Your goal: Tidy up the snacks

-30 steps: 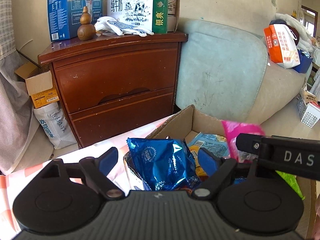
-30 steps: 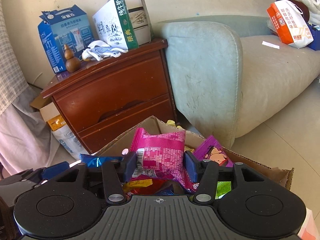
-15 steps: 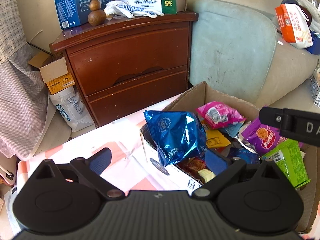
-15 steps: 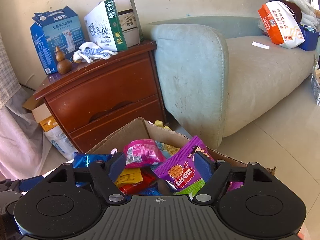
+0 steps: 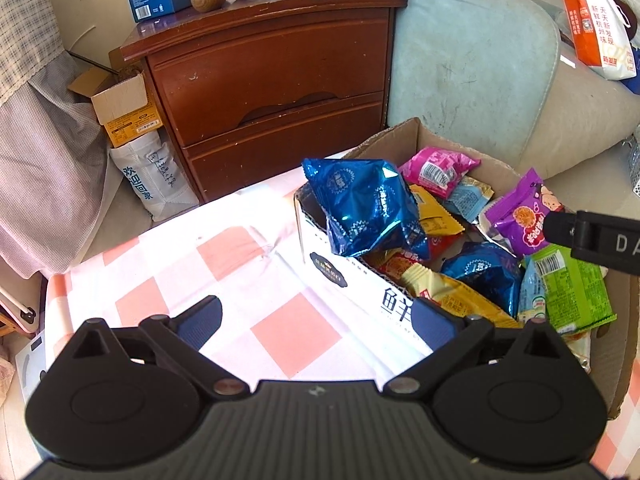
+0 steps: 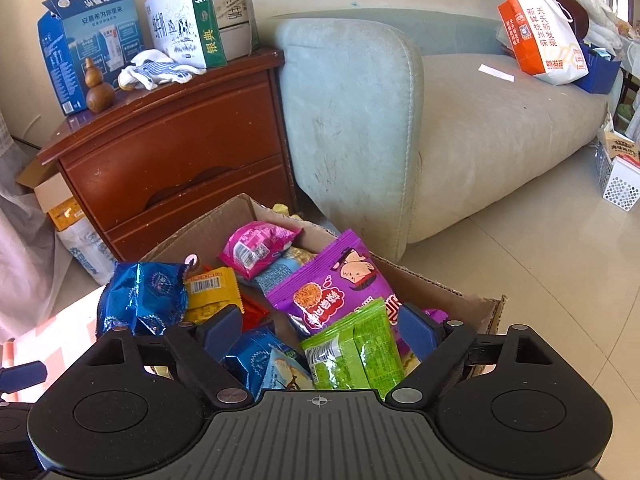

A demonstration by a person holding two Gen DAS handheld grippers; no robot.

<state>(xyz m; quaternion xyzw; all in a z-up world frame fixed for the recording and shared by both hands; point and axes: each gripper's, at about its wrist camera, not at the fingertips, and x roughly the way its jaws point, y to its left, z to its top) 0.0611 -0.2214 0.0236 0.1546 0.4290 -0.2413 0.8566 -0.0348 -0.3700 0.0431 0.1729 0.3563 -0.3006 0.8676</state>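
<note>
A cardboard box (image 5: 400,136) (image 6: 224,224) on the pink checked tablecloth (image 5: 224,268) holds several snack packets. A blue foil packet (image 5: 364,208) (image 6: 140,300) leans on the box's near-left wall. A pink packet (image 5: 436,168) (image 6: 256,244) lies at the back, with a purple packet (image 5: 516,216) (image 6: 332,288) and a green packet (image 5: 568,292) (image 6: 356,348) beside it. My left gripper (image 5: 316,320) is open and empty, above the cloth and the box's near wall. My right gripper (image 6: 320,328) is open and empty above the box; its finger shows in the left wrist view (image 5: 596,236).
A brown wooden nightstand (image 5: 272,72) (image 6: 168,152) stands behind the table, with milk cartons (image 6: 188,20) and a wooden gourd (image 6: 98,88) on top. A grey-blue sofa (image 6: 440,120) is to its right, carrying an orange-and-white bag (image 6: 540,40). Tiled floor (image 6: 540,260) lies at right.
Both grippers let go of their packets, opened wide and pulled back and up. The blue packet now leans in the box and the pink packet lies at its back.
</note>
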